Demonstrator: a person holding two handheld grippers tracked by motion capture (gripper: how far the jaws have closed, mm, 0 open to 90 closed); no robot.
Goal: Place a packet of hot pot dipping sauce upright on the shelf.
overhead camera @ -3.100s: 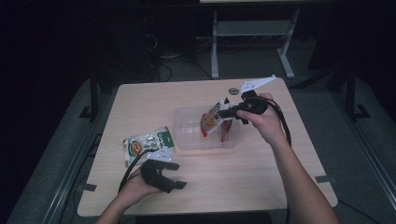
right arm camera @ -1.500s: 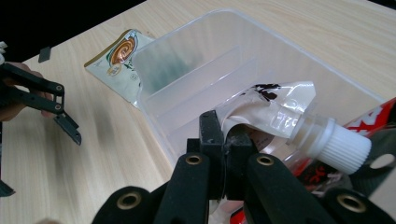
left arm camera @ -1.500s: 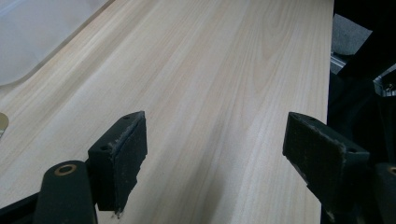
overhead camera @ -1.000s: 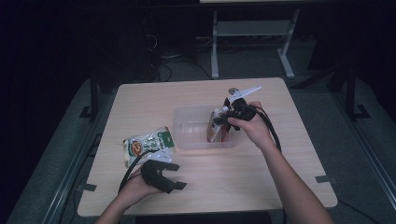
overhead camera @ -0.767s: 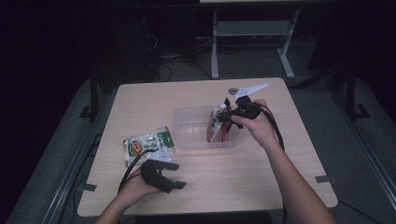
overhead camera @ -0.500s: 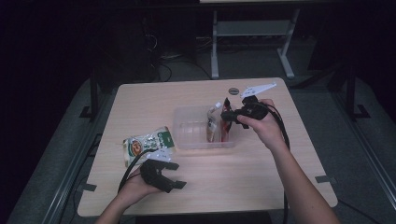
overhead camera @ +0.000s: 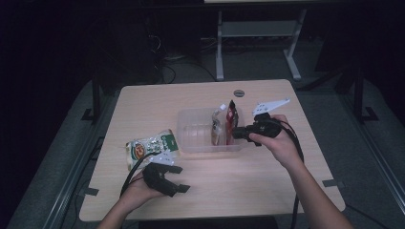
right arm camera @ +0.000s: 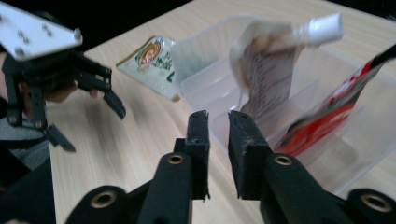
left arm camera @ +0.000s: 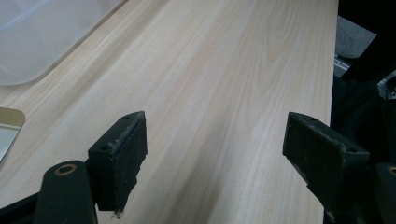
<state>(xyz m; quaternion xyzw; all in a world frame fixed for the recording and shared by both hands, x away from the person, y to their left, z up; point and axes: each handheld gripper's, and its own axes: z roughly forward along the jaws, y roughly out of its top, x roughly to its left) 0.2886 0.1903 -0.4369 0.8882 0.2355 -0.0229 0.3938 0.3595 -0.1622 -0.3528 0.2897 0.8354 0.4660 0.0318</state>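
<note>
High view: the clear bin (overhead camera: 191,136) sits mid-tabletop (overhead camera: 267,186) with two pouches standing in its right end, a pale spouted pouch (overhead camera: 218,125) and a red pouch (overhead camera: 232,119) just beside it. The right gripper (overhead camera: 239,134) is level at the bin's right wall, pointing left at the pouches, nothing between its fingers. A green snack packet (overhead camera: 152,146) lies flat on the tabletop left of the bin, its long axis running roughly left to right. The left gripper (overhead camera: 179,180) rests near the front edge, just in front of that packet, and is by far the nearer hand to it.

Left gripper view: fingers (left arm camera: 120,154) spread wide, only bare tabletop between them. The bin's corner (left arm camera: 32,42) lies ahead to the left.

Right gripper view: fingers (right arm camera: 244,140) stand at a narrow gap, having just eased apart, with nothing in it. Both pouches (right arm camera: 266,74) lean upright in the bin straight beyond the tips, apart from them. The green snack packet (right arm camera: 152,63) lies beyond the bin, beside the left gripper (right arm camera: 88,116). Judged next pick: the packet, best taken across its short side by the left hand.
</note>
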